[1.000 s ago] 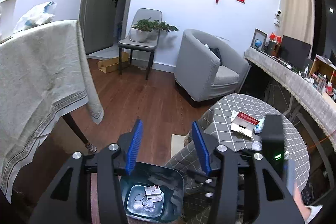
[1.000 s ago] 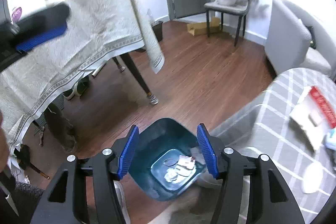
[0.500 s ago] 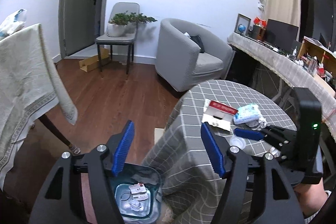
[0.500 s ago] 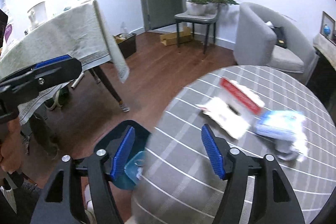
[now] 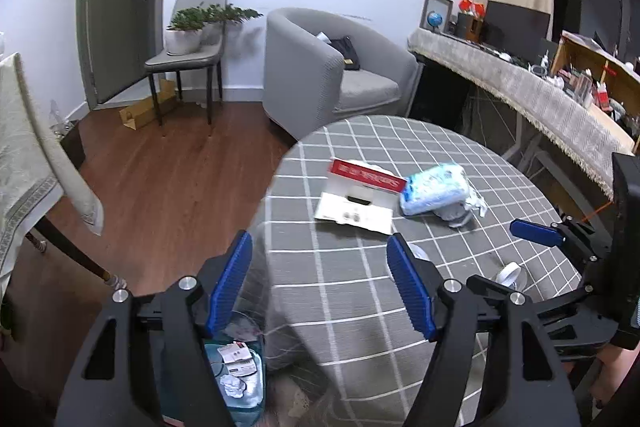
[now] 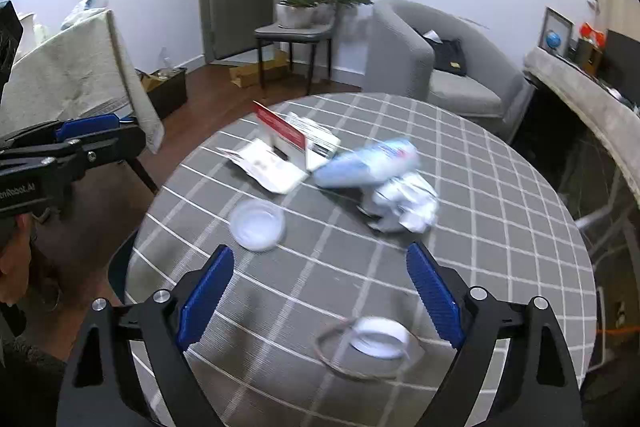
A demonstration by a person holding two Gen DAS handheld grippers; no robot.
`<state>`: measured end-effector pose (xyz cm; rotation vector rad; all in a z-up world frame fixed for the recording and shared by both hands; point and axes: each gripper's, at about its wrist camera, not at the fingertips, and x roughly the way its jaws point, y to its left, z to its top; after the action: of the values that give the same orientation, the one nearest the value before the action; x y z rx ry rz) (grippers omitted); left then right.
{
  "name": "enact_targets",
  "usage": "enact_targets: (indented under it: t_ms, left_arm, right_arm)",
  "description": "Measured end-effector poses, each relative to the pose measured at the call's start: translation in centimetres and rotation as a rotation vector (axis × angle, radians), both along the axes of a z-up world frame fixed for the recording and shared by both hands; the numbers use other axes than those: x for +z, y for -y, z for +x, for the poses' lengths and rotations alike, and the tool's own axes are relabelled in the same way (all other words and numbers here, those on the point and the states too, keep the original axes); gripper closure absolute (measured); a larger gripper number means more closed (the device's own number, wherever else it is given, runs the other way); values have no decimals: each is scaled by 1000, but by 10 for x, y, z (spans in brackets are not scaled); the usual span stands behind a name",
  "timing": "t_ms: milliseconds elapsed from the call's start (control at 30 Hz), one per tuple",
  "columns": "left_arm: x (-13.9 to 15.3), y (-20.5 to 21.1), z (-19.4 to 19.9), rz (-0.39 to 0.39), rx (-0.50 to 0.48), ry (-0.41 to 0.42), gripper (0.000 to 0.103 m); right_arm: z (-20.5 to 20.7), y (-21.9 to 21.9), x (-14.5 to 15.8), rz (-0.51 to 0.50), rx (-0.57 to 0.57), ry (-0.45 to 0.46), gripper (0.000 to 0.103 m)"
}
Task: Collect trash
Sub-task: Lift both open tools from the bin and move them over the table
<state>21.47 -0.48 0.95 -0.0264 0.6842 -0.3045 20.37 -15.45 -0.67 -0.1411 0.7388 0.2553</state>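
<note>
A round table with a grey checked cloth [image 6: 500, 227] carries the trash. On it lie an opened red-and-white carton [image 6: 288, 147], a blue tissue pack [image 6: 366, 163], crumpled foil wrap [image 6: 404, 209], a clear plastic lid [image 6: 258, 225] and a white ring inside a thin loop [image 6: 378, 337]. My right gripper [image 6: 320, 253] hovers over the near part of the table, its jaws opening with nothing between them. My left gripper [image 5: 319, 243] hangs over the table's left edge, jaws also opening and empty. A teal bin [image 5: 240, 375] with scraps inside stands on the floor below it.
A grey armchair [image 5: 332, 75] and a chair with a potted plant [image 5: 188, 39] stand behind the table. A cloth-draped table [image 5: 24, 163] is at the left and a long cluttered counter [image 5: 540, 95] at the right. Wooden floor [image 5: 168, 171] lies between them.
Both grippers have swung away from above the teal bin to over the round table. Their jaws have spread wider, and the trash on the table has come into view.
</note>
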Motion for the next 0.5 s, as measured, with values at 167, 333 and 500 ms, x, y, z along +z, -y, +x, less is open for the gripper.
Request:
enact_targets:
  t_ms: [167,333,500]
  left_arm:
    - [-12,29,7,25,-45,-20,28]
    - [-27,54,13,42,-80,-47,28]
    - [-40,69,23,55,-90,-76,32]
  right_arm:
    - [-5,17,-6,39,-34,-18,10]
    - [-11,26,-10,63,-48,-31,7]
    - [-15,36,-18,67,-43,-52,7]
